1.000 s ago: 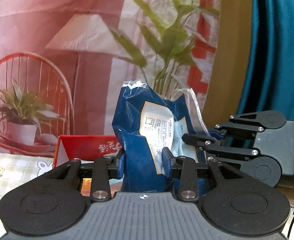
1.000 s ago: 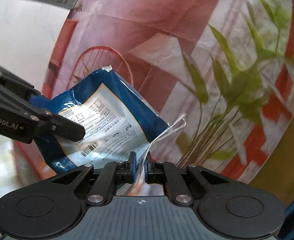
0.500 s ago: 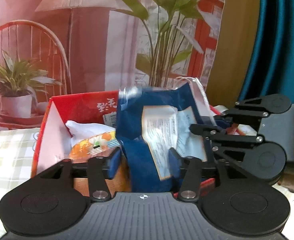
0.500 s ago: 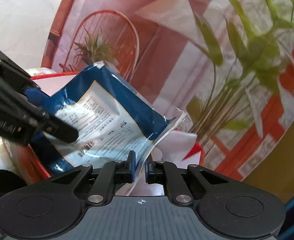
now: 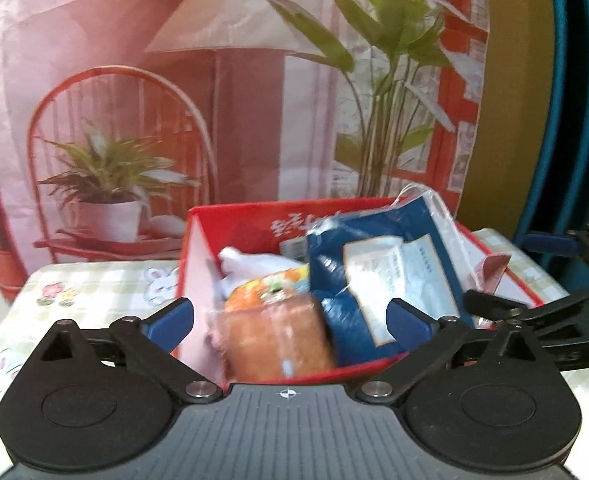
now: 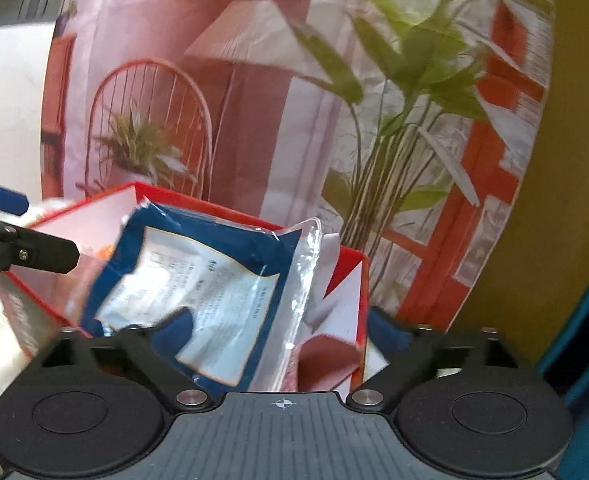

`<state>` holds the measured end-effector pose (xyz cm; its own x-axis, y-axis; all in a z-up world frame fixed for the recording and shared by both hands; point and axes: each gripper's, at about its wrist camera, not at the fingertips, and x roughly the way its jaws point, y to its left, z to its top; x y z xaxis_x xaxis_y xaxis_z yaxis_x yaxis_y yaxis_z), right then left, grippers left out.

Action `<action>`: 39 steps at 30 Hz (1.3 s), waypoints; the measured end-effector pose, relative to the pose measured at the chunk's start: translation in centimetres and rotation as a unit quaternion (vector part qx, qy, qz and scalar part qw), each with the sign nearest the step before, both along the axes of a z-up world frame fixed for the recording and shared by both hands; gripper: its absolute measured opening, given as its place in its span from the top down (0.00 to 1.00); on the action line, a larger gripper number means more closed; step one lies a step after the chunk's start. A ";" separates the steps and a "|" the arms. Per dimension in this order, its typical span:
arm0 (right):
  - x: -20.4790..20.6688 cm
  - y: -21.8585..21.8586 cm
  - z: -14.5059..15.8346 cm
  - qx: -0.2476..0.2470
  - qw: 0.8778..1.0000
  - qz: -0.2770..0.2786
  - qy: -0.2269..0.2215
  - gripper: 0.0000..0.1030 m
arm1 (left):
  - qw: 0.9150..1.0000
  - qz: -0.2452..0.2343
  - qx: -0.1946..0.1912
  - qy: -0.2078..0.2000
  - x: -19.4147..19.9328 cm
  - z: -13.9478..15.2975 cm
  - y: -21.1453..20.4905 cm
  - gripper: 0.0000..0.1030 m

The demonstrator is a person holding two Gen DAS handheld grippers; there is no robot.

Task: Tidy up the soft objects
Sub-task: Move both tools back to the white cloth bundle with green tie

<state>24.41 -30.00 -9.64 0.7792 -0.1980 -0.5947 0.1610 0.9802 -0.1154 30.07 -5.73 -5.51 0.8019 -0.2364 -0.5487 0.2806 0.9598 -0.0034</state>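
Observation:
A blue packet with a white label (image 5: 382,276) (image 6: 210,280) leans inside a red box (image 5: 254,220) (image 6: 350,264), free of both grippers. Beside it in the box lie an orange wrapped bread (image 5: 274,336) and something white (image 5: 254,260). My left gripper (image 5: 290,320) hangs just in front of the box, its jaws opening wide, nothing pressed between the blue pads. My right gripper (image 6: 278,332) is at the box's right end, its jaws also opening wide; the packet's lower edge lies between them untouched. The right gripper's fingers (image 5: 534,312) show at the right of the left wrist view.
The box stands on a pale checked cloth with rabbit and flower prints (image 5: 94,284). A printed backdrop of a lamp, chair and plants (image 5: 214,100) hangs right behind it. A teal curtain (image 5: 574,120) hangs at the right.
Both grippers carried the blue packet down into the red box, then let go: the left jaws spread wide and the right jaws, shut on its clear edge before, sprang open.

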 end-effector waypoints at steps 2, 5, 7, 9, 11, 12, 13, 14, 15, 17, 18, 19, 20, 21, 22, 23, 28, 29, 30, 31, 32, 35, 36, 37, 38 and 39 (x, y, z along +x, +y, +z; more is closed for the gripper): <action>-1.4 0.3 0.5 0.019 1.000 -0.005 -0.017 0.01 | 1.000 0.009 0.014 0.001 -1.1 0.0 0.2 0.00; -3.3 0.8 0.6 0.048 0.998 -0.011 -0.029 0.00 | 0.999 0.016 0.045 -0.015 -3.3 -0.4 0.4 0.00; -4.8 1.3 0.5 0.060 0.997 -0.019 -0.037 0.00 | 0.998 0.011 0.056 -0.027 -4.9 -0.7 0.5 0.00; -6.2 2.1 0.2 0.057 0.997 -0.030 -0.043 0.00 | 0.998 0.001 0.054 -0.022 -6.2 -1.3 0.8 0.00; -7.6 3.1 -0.4 0.044 0.997 -0.037 -0.043 0.00 | 0.999 -0.008 0.042 0.002 -7.2 -2.1 1.0 0.00; -8.3 3.7 -0.8 0.033 0.997 -0.044 -0.046 0.00 | 0.999 -0.011 0.037 0.013 -7.6 -2.6 1.1 0.00; -9.1 4.4 -1.2 0.020 0.997 -0.054 -0.050 0.00 | 0.999 -0.012 0.032 0.019 -8.0 -2.9 1.2 0.00; -9.7 4.9 -1.7 0.013 0.997 -0.057 -0.051 0.00 | 0.999 -0.012 0.027 0.024 -8.4 -3.3 1.3 0.00; -10.2 5.3 -2.2 0.013 0.997 -0.056 -0.049 0.00 | 0.999 -0.010 0.024 0.027 -9.0 -3.7 1.4 0.00; -11.0 5.7 -3.4 0.032 0.998 -0.046 -0.029 0.00 | 0.999 -0.004 0.018 0.032 -9.8 -4.5 1.7 0.00; -11.2 5.9 -3.9 0.041 0.998 -0.044 -0.021 0.00 | 0.999 -0.001 0.014 0.036 -10.0 -4.8 1.8 0.00; -11.5 6.1 -4.5 0.051 0.998 -0.042 -0.013 0.00 | 0.999 0.003 0.007 0.042 -10.3 -5.2 2.1 0.00; -11.7 6.2 -4.9 0.057 0.998 -0.040 -0.007 0.00 | 0.999 0.006 0.001 0.046 -10.5 -5.5 2.3 0.00; -11.9 6.3 -5.4 0.061 0.997 -0.041 0.000 0.00 | 0.999 0.011 -0.005 0.052 -10.8 -5.9 2.6 0.00; -12.0 6.4 -5.9 0.062 0.997 -0.045 0.008 0.00 | 0.998 0.014 -0.009 0.057 -11.1 -6.2 2.8 0.01; -12.0 6.6 -6.3 0.061 0.997 -0.050 0.016 0.00 | 0.998 0.017 -0.012 0.063 -11.3 -6.6 3.1 0.01; -12.3 6.8 -7.7 0.062 0.995 -0.058 0.046 0.00 | 0.997 0.025 -0.016 0.078 -12.1 -8.1 3.7 0.15; -12.4 6.9 -7.9 0.061 0.995 -0.057 0.048 0.00 | 0.996 0.026 -0.016 0.081 -12.2 -8.3 3.8 0.18; -12.5 6.9 -8.1 0.060 0.995 -0.057 0.049 0.00 | 0.996 0.027 -0.016 0.083 -12.3 -8.5 3.8 0.23; -12.6 7.1 -8.1 0.060 0.995 -0.058 0.049 0.00 | 0.996 0.028 -0.017 0.086 -12.3 -8.7 3.9 0.27; -12.5 6.9 -8.2 0.060 0.995 -0.059 0.049 0.00 | 0.996 0.026 -0.020 0.089 -12.4 -9.0 3.9 0.28; -12.5 7.3 -8.5 0.051 0.995 -0.059 0.056 0.00 | 0.995 0.020 -0.027 0.093 -12.5 -9.3 3.9 0.32; -12.4 7.4 -8.5 0.046 0.996 -0.059 0.058 0.00 | 0.995 0.018 -0.027 0.094 -12.6 -9.5 3.9 0.33; -12.4 7.5 -8.6 0.043 0.996 -0.058 0.059 0.00 | 0.995 0.017 -0.026 0.095 -12.6 -9.6 3.8 0.34; -12.4 7.6 -8.6 0.042 0.996 -0.058 0.060 0.00 | 0.995 0.017 -0.027 0.095 -12.7 -9.7 3.9 0.34; -12.4 7.5 -8.6 0.043 0.996 -0.058 0.061 0.00 | 0.995 0.017 -0.030 0.096 -12.7 -9.9 3.9 0.35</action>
